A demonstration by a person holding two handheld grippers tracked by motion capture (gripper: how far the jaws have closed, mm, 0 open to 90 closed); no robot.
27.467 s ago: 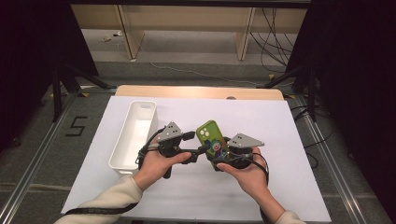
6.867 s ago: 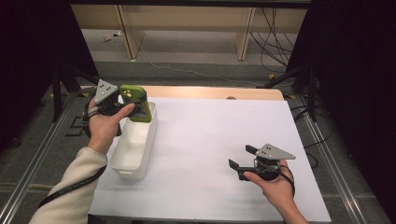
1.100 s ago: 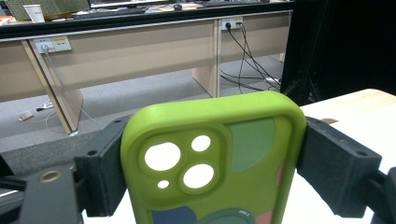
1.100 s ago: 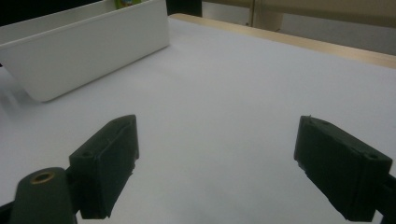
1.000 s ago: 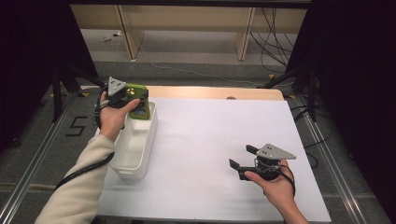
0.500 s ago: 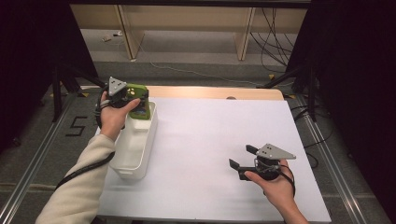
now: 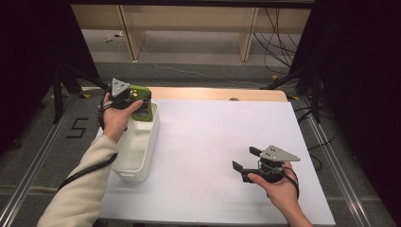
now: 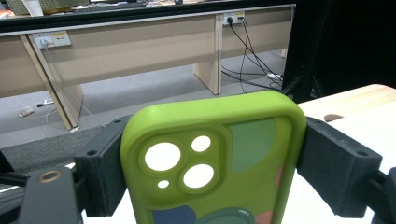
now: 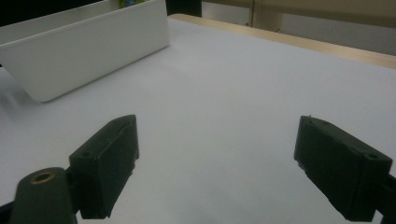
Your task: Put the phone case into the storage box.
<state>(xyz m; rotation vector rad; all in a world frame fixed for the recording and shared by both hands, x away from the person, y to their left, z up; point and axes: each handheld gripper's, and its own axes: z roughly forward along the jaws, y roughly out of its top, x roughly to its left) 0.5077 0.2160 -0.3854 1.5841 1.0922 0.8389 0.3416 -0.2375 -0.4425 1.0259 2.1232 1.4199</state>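
A lime-green phone case (image 7: 142, 108) with camera cut-outs is held between the jaws of my left gripper (image 7: 137, 101), over the far end of the white bin (image 7: 134, 155) at the table's left. In the left gripper view the green phone case (image 8: 212, 158) stands upright, clamped on both sides, with my left gripper (image 8: 210, 170) shut on it. My right gripper (image 7: 246, 163) rests low over the white table near the front right, jaws wide apart with nothing between them. In its own view my right gripper (image 9: 229, 168) is open over bare table, with the white bin (image 9: 79, 51) farther off.
The white table cover (image 7: 217, 142) has a wooden strip (image 7: 213, 93) along its far edge. Beyond the table are wooden bench legs and loose cables (image 7: 279, 28) on the floor. Metal rails (image 7: 331, 156) run along both sides of the table.
Over the last second the left gripper with the case has stayed over the bin's far end, nearly still. The right gripper has not moved.
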